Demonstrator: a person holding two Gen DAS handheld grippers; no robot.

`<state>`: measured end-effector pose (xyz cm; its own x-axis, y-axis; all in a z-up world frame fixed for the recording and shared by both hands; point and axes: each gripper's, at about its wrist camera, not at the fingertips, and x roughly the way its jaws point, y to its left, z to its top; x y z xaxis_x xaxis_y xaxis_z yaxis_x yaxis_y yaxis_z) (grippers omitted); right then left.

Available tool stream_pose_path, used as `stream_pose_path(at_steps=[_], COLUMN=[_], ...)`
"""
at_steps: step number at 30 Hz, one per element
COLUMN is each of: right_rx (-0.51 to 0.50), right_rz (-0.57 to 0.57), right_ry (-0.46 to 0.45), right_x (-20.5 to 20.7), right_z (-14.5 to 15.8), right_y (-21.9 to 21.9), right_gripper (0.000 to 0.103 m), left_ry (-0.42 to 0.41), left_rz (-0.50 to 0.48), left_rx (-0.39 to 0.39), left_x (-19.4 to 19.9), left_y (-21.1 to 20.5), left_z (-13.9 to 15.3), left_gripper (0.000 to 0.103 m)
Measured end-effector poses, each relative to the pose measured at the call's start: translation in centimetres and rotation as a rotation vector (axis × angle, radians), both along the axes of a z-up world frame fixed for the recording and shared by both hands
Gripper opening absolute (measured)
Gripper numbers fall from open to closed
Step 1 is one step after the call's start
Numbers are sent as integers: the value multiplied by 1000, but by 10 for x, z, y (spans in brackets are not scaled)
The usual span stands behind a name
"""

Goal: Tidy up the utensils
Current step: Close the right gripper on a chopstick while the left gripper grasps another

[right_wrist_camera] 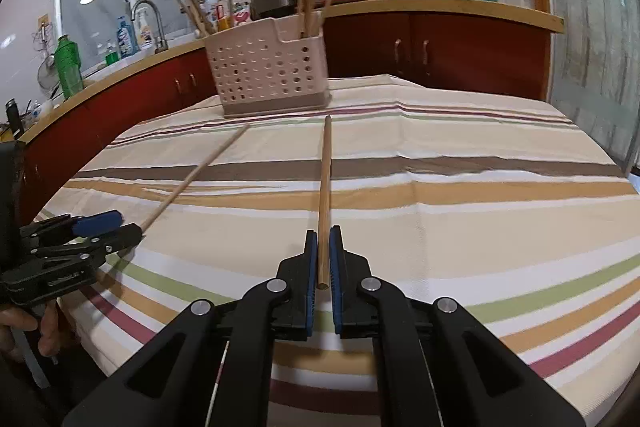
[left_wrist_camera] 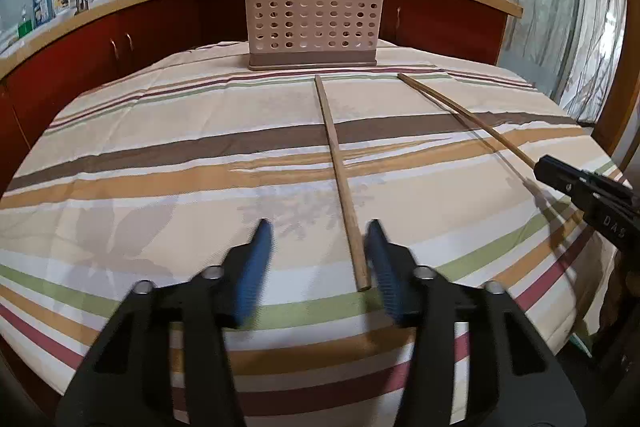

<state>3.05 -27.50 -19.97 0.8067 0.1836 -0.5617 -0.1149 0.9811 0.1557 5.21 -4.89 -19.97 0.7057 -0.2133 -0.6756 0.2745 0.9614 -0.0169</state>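
In the left wrist view, the left gripper (left_wrist_camera: 318,259) rests low over the striped cloth (left_wrist_camera: 160,155) on the desk, its blue fingers (left_wrist_camera: 256,267) parted and not yet pressing anything; a wooden chopstick (left_wrist_camera: 338,171) lies between them, close against the right finger, its far end reaching toward the perforated beige utensil holder (left_wrist_camera: 314,19) straight ahead, which already carries several chopsticks upright. Off to the right of the fingers, the right gripper (left_wrist_camera: 560,175) has a second chopstick (left_wrist_camera: 460,111) by its near end. In the right wrist view, that right gripper (right_wrist_camera: 323,255) is clenched on the second chopstick (right_wrist_camera: 325,195), whose shaft runs straight forward from between the fingers toward the utensil holder (right_wrist_camera: 268,75). To the left, the left gripper (right_wrist_camera: 108,225) sits at the near tip of the first chopstick (right_wrist_camera: 192,179), with part of a hand (right_wrist_camera: 36,331) below it.
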Motion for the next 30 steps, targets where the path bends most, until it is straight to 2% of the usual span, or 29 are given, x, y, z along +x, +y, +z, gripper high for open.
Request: stream_pose_path(at_steps=[1,3,4,8,11,13,16,17,21,30], right_rx=[1,-3,-6,-16,-15,-9,-13,-11,-14,-19], right_rz=[8,18,25,36,35,37,38,44,46,30], right_ry=[1,-1,-3,2,10,17,21,23,20,-63], right_x=[0,0,-1,-2,-3,-4,-4,-5,-6,-17], right_z=[0,0,-1,-5,-8,-11,-10,-10,-6,27], right_y=[2,5,7,10,10,10,11,12,14,10], right_gripper=[7,7,7,7,14,14,13,8,7,7], left_ry=[-3,-6,-6,-7,-11,-19,-26,-26,-22,-101], left_rz=[2,5,8,3,-17,-36,-72,-81,-77,-44], left_rx=[6,5,5,5,0,13,14,19,7,-31], left_x=[0,1,2,2,2,2,0,0,1,-3], left_y=[1,5,7,8,10,5,1,-1,-1,10], left_z=[0,0,1,1,0,0,0,0,3,33], left_gripper=[36,24,22,21,27,25,11,7,7,6])
